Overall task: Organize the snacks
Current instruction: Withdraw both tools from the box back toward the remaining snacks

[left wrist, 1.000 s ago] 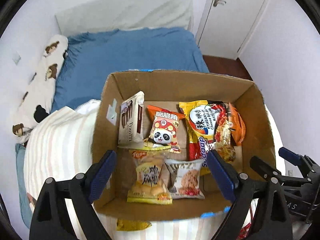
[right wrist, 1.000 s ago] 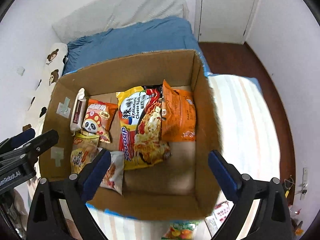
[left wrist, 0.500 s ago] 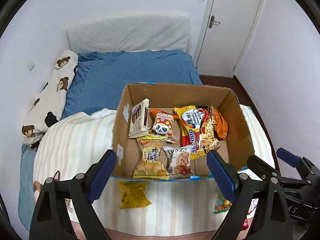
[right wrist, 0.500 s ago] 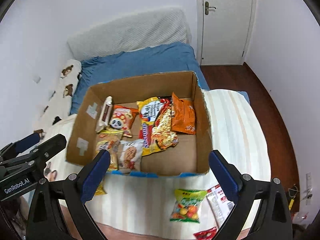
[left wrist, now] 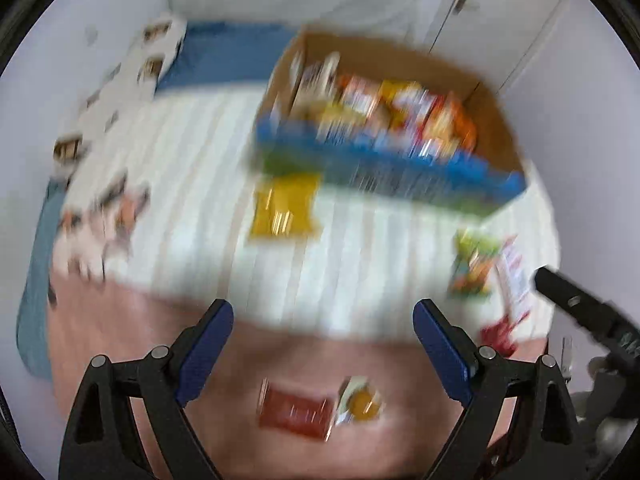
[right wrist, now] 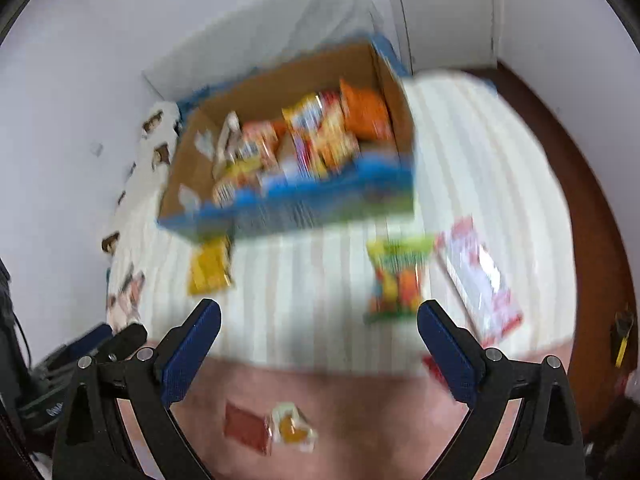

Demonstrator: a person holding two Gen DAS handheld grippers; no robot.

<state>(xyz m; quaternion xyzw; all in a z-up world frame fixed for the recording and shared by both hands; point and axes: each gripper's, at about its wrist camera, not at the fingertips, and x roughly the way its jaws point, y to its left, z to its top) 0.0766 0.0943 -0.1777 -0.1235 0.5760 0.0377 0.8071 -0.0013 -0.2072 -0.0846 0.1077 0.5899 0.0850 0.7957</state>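
Observation:
Both views are motion-blurred. A cardboard box (left wrist: 492,120) (right wrist: 192,164) with several snack packs inside sits on the striped blanket. Outside it lie a yellow pack (left wrist: 284,210) (right wrist: 210,266), a green candy pack (left wrist: 474,264) (right wrist: 398,276), a white-red pack (right wrist: 480,276) (left wrist: 516,276) and a red-and-yellow pack (left wrist: 316,410) (right wrist: 268,426) on the pink cover near the front. My left gripper (left wrist: 324,344) is open and empty, above the pink cover. My right gripper (right wrist: 318,342) is open and empty, its left finger near the yellow pack, its right near the green one.
A blue bedsheet (left wrist: 224,56) and a bear-print pillow (left wrist: 120,80) lie behind the box, by the white wall. A door (left wrist: 500,12) and brown floor (right wrist: 580,184) are at the right. The right gripper's body shows in the left view (left wrist: 580,308).
Both grippers have pulled back and up from the box and tilted down toward the front; the box now sits far off and loose packs on the blanket have come into view. Both stay open.

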